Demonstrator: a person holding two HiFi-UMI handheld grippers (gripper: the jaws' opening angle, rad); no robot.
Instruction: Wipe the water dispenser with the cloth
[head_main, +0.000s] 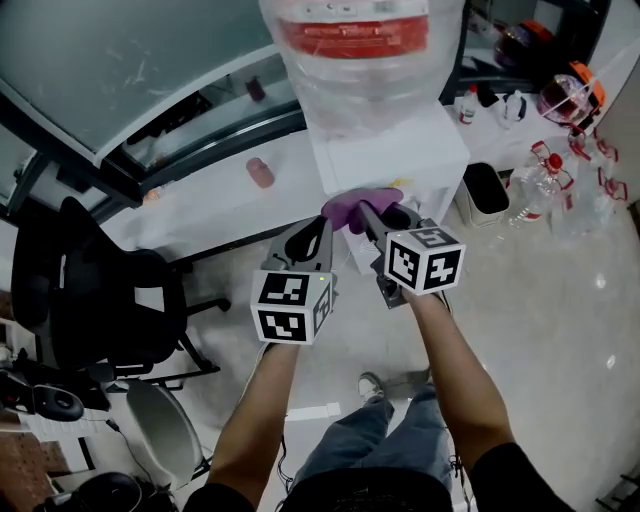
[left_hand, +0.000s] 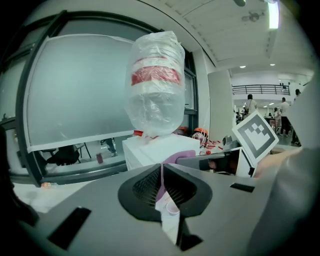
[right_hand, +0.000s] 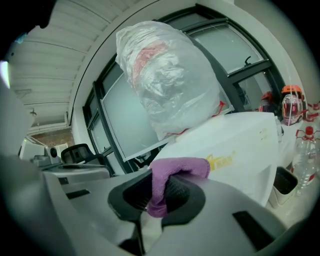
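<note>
cloth (right_hand: 176, 169) pinched in right gripper (right_hand: 161, 195), white water dispenser (right_hand: 240, 145), pale floor (head_main: 560, 340), perhaps office

Pale glossy floor (head_main: 560, 330) carries all. Water dispenser (head_main: 400, 160) stands just ahead of jaws. Black bin (head_main: 487, 190), clear bottles (head_main: 545, 185) right of jaws; office chair (head_main: 100, 290) well left.

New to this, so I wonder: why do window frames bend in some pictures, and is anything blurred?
Left gripper view: wide-angle lens bows the window frame, corners black. Right gripper view: same bowing, cloth in focus. Head view: lines straighter, floor glints, no motion blur.
</note>
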